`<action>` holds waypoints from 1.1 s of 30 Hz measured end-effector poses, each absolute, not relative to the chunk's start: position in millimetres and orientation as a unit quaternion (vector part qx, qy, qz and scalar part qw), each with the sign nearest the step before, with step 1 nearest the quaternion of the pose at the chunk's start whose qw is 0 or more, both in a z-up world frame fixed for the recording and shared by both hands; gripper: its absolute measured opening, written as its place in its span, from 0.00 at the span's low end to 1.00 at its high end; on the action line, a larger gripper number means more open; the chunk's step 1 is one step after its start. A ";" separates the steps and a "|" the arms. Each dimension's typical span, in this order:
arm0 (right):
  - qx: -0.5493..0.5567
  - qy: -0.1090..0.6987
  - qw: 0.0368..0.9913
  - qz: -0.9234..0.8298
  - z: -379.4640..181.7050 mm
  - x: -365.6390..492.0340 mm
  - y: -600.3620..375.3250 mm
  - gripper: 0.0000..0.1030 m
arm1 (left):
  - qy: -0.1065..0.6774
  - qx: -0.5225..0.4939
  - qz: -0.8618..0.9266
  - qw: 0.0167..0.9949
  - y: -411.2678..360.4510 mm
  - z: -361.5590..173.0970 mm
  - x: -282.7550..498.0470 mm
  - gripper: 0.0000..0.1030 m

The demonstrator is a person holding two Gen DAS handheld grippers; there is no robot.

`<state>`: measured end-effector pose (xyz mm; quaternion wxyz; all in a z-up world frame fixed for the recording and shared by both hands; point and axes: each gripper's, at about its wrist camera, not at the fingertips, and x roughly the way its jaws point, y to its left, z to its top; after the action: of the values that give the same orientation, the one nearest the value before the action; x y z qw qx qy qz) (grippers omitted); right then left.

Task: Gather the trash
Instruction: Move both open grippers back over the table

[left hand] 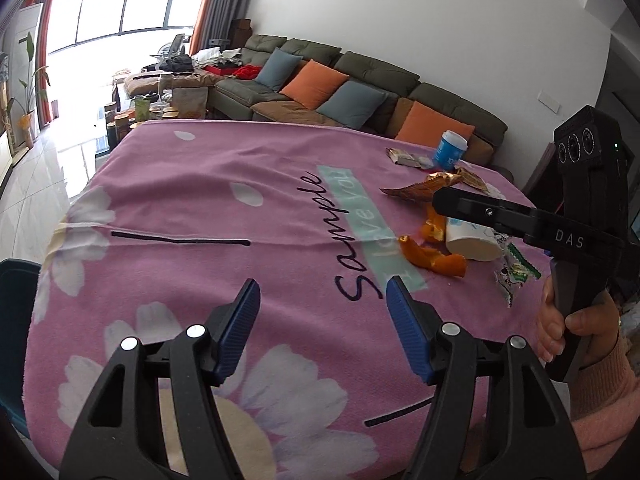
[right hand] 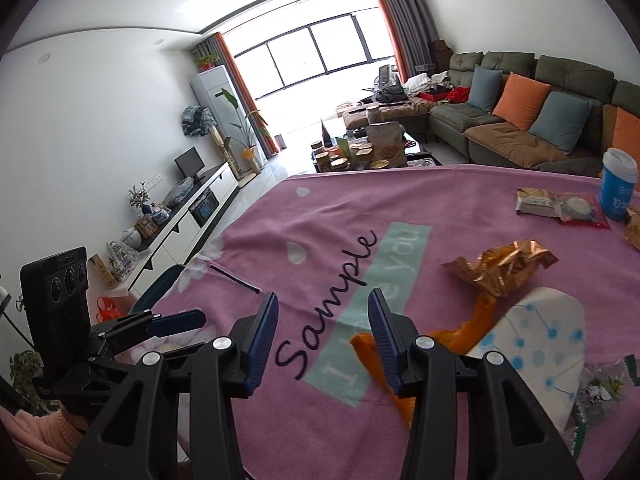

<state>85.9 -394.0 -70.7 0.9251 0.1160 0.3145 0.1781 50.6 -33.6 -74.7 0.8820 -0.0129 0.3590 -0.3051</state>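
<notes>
"Sample" on blanket [left hand: 200, 200], "DAS" on right gripper [left hand: 440, 200]

Two grippers: the left gripper [left hand: 322, 312] and the right gripper [right hand: 322, 336], each with two blue pads. One pink blanket [right hand: 400, 208]. On it lie one paper cup [right hand: 536, 344] on its side, one blue cup [right hand: 618, 188] upright, one gold wrapper [right hand: 504, 266], one green-edged wrapper [left hand: 514, 272], and two flat packets [right hand: 560, 206] side by side. Orange peel [left hand: 434, 258] shows as perhaps three pieces; part is hidden. On the sofa [left hand: 372, 72], two orange and two blue cushions in the left view.
</notes>
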 end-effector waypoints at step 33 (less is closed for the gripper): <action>0.262 0.338 0.904 -0.005 -129.9 40.5 -575.5 0.59 | 0.457 0.018 -0.365 0.811 -159.8 -102.1 103.4 0.41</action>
<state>40.5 -575.5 -129.9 0.9039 0.2618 0.3383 -0.0051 103.4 -159.8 -102.1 0.8108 0.0179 0.4570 -0.3652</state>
